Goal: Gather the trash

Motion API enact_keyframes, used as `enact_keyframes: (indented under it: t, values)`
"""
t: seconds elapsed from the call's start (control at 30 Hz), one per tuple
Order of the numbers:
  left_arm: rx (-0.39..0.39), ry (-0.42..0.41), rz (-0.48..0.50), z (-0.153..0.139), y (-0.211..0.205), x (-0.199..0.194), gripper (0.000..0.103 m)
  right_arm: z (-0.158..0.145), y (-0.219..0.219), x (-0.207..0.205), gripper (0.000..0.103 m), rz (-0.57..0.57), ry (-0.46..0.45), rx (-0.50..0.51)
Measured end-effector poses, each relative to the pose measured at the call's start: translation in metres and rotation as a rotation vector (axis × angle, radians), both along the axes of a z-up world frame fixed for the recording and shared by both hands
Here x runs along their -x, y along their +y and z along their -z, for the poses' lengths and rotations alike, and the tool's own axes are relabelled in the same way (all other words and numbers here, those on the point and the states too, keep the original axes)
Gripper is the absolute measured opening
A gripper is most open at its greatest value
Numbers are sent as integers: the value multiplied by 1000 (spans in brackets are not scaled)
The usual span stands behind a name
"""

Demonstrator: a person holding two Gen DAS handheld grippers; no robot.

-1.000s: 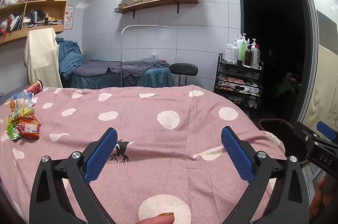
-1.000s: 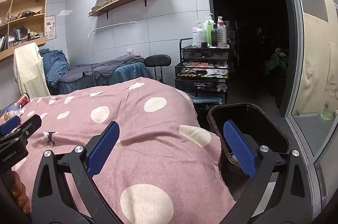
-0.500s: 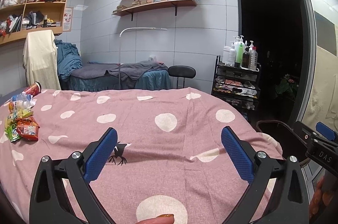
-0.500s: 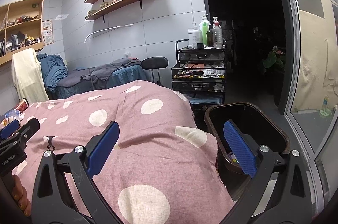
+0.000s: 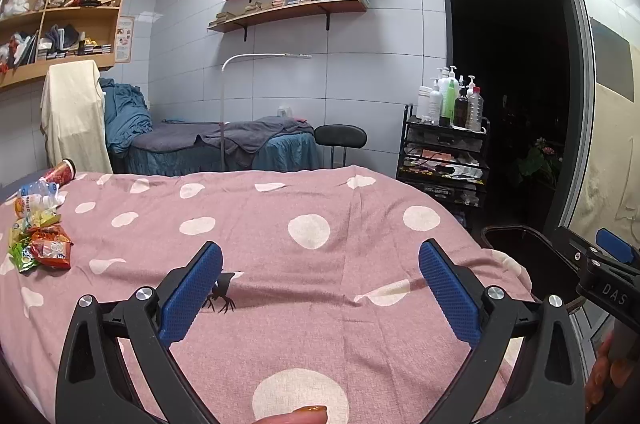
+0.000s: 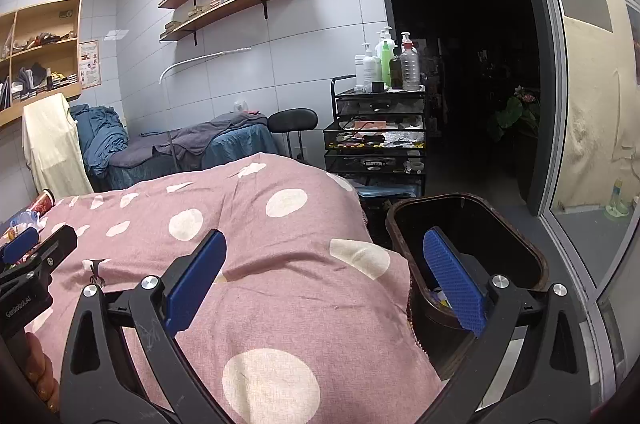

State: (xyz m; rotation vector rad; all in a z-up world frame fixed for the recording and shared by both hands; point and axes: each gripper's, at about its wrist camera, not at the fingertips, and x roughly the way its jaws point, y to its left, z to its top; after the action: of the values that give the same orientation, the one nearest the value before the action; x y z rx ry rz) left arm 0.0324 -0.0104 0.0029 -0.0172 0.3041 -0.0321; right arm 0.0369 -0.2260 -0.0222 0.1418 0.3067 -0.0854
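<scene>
A pile of trash lies at the far left of the pink dotted bed cover: snack wrappers, a crushed plastic bottle and a red paper cup. A dark brown bin stands beside the bed's right edge, with some scraps at its bottom. My left gripper is open and empty above the cover, far right of the trash. My right gripper is open and empty, its right finger over the bin's mouth. The cup also shows in the right wrist view.
A black wire cart with bottles stands behind the bin. A black stool and a blue massage bed lie beyond the cover. A dark doorway and glass door are at the right.
Both views have shifted slightly; the grippers have lifted or tilted a little. Both jaws stay open and empty. The trash has not moved.
</scene>
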Motion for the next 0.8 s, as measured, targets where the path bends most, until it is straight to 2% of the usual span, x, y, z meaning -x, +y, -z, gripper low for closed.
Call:
enact_keyframes:
  t: [0.8]
  values:
    - [3, 5, 10, 1, -3, -3, 98, -1, -1, 1, 97, 7, 1, -8]
